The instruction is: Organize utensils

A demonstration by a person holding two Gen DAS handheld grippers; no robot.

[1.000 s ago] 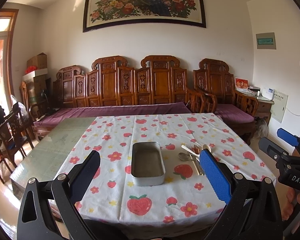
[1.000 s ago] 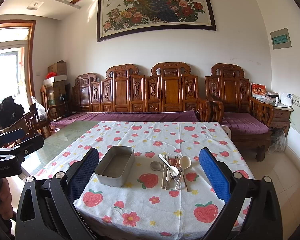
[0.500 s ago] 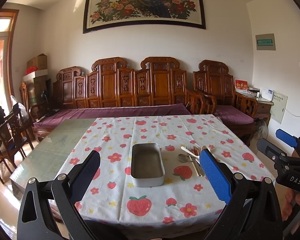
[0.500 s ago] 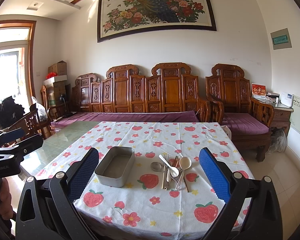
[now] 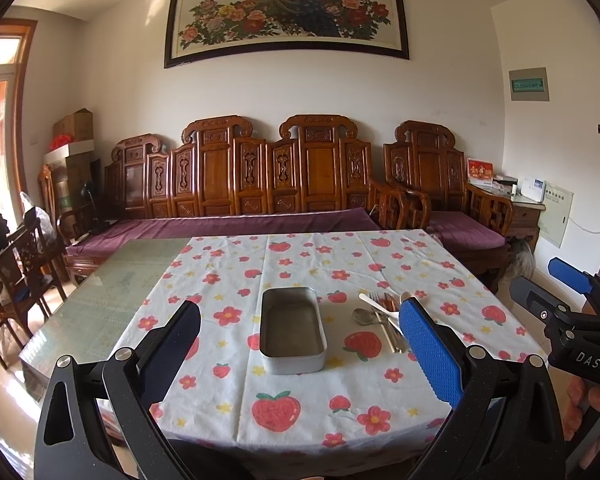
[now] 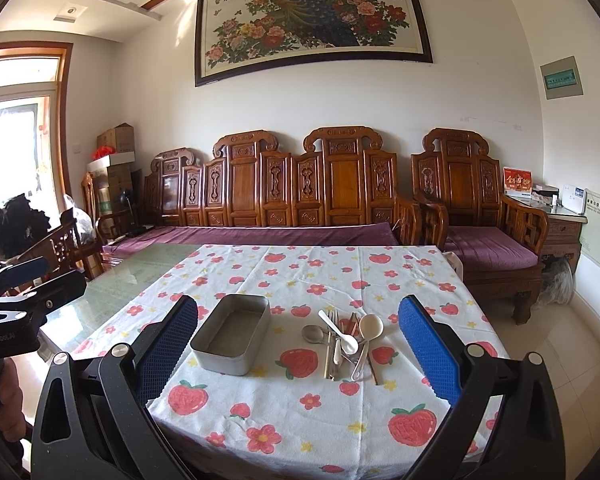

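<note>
Both claws hang wide open and empty off the near edge of the surface with the strawberry-print white cloth (image 6: 300, 420). The jumbled pile of metal and white plastic utensils (image 6: 346, 344) lies near that edge toward the right side, handles pointing roughly at the near edge. Just to its left sits the empty rectangular grey metal tin (image 6: 232, 334). The right claw (image 6: 298, 346) faces the pile almost head-on; the left claw (image 5: 300, 354) frames the tin, so the right is likely nearer for picking.
</note>
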